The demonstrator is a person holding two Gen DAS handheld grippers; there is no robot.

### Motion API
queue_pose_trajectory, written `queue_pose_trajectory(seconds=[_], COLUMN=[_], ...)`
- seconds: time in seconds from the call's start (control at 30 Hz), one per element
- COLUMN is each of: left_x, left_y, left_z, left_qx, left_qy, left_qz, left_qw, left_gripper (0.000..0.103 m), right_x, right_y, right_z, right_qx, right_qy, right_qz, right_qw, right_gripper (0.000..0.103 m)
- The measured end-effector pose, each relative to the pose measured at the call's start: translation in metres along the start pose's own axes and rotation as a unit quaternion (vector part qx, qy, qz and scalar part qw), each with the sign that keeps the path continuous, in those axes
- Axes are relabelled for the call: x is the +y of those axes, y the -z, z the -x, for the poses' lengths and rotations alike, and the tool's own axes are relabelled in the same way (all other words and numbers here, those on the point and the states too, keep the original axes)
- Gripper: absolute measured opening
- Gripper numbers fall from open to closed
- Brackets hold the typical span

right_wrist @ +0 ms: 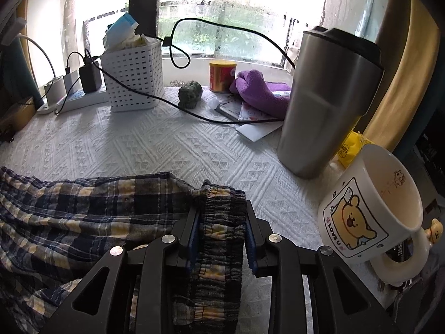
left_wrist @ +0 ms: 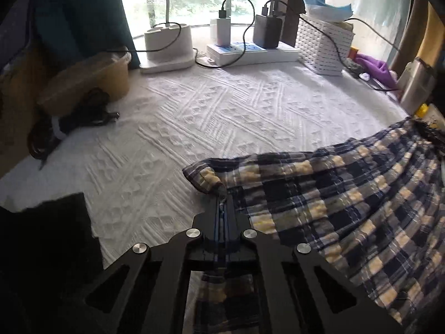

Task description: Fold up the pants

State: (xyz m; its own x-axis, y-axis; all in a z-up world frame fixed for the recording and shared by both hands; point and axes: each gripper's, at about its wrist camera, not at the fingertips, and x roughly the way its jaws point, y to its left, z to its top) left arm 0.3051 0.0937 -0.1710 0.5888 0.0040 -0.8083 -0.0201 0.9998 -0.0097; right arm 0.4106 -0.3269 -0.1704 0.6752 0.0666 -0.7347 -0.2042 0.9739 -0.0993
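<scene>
Between right claw (right_wrist: 222, 208) pads, pants (right_wrist: 83, 208) waistband.

Plaid pants (left_wrist: 333, 189) on white quilt (left_wrist: 194, 117)

I saw a steel tumbler (right_wrist: 328, 103) standing just beside a bear mug (right_wrist: 372, 217) on the white textured cloth (right_wrist: 155, 150), with a white perforated basket (right_wrist: 133, 78), a purple towel (right_wrist: 258, 91) and a power strip (left_wrist: 250, 53) by the window.

The plaid pants (left_wrist: 347, 194) run off the right and bottom edges in the left wrist view, so you can't see their full length. The mug (right_wrist: 372, 208) is partly cropped, and whatever dark thing (left_wrist: 47, 250) sits lower left is unreadable.
</scene>
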Motion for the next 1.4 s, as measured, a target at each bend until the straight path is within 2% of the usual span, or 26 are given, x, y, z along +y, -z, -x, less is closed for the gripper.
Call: queue_pose_trajectory(seconds=[0.1, 0.13, 0.17, 0.4, 0.5, 0.63, 0.8, 0.9, 0.97, 1.07, 1.13, 1.17, 1.27, 1.33, 1.4], left_x=[0.005, 0.009, 0.013, 0.025, 0.028, 0.031, 0.029, 0.027, 0.025, 0.019, 0.017, 0.016, 0.011, 0.008, 0.005], left_y=[-0.004, -0.007, -0.01, -0.021, -0.015, 0.001, 0.031, 0.054, 0.067, 0.079, 0.086, 0.087, 0.091, 0.094, 0.095], left_z=[0.001, 0.002, 0.003, 0.008, 0.018, 0.046, 0.078, 0.087, 0.087, 0.079, 0.074, 0.073, 0.071, 0.071, 0.07], left_qx=[-0.01, -0.013, -0.016, -0.013, -0.011, -0.025, -0.033, -0.025, -0.015, 0.005, 0.014, 0.014, 0.013, 0.005, 0.0], left_qy=[-0.022, -0.027, -0.03, -0.025, -0.036, -0.03, -0.016, 0.012, 0.028, 0.027, 0.025, 0.027, 0.03, 0.019, 0.002], left_qz=[0.0, 0.003, 0.005, 0.025, 0.032, 0.041, 0.044, 0.057, 0.063, 0.059, 0.062, 0.063, 0.065, 0.055, 0.039], left_qw=[0.9997, 0.9995, 0.9994, 0.9993, 0.9988, 0.9984, 0.9984, 0.998, 0.9976, 0.9979, 0.9977, 0.9975, 0.9973, 0.9983, 0.9992], left_gripper=[0.001, 0.001, 0.001, 0.004, 0.016, 0.035, 0.037, 0.038, 0.038, 0.038, 0.038, 0.038, 0.038, 0.038, 0.038], right_x=[0.0, 0.0, -0.001, -0.003, 0.0, 0.004, -0.006, -0.018, -0.025, -0.027, -0.03, -0.033, -0.034, -0.027, -0.01], right_y=[-0.001, -0.001, -0.002, -0.003, 0.003, 0.015, 0.035, 0.053, 0.067, 0.082, 0.089, 0.091, 0.091, 0.09, 0.093], right_z=[0.0, 0.002, 0.004, 0.019, 0.032, 0.056, 0.092, 0.109, 0.113, 0.103, 0.09, 0.086, 0.084, 0.078, 0.072], right_qx=[-0.007, -0.013, -0.019, -0.028, -0.029, -0.034, -0.046, -0.045, -0.039, -0.018, 0.004, 0.007, 0.006, 0.018, 0.033], right_qy=[0.004, 0.007, 0.007, 0.015, 0.016, 0.019, 0.022, 0.005, -0.03, -0.072, -0.071, -0.079, -0.095, -0.104, -0.084], right_qz=[-0.001, 0.0, 0.001, 0.001, 0.011, 0.028, 0.021, 0.002, -0.014, -0.027, -0.043, -0.052, -0.059, -0.049, -0.008], right_qw=[1.0, 1.0, 1.0, 0.999, 0.999, 0.999, 0.999, 0.999, 0.999, 0.997, 0.997, 0.996, 0.994, 0.993, 0.996], right_gripper=[0.052, 0.062, 0.065, 0.065, 0.065, 0.066, 0.066, 0.066, 0.066, 0.066, 0.064, 0.054, 0.048, 0.031, 0.028])
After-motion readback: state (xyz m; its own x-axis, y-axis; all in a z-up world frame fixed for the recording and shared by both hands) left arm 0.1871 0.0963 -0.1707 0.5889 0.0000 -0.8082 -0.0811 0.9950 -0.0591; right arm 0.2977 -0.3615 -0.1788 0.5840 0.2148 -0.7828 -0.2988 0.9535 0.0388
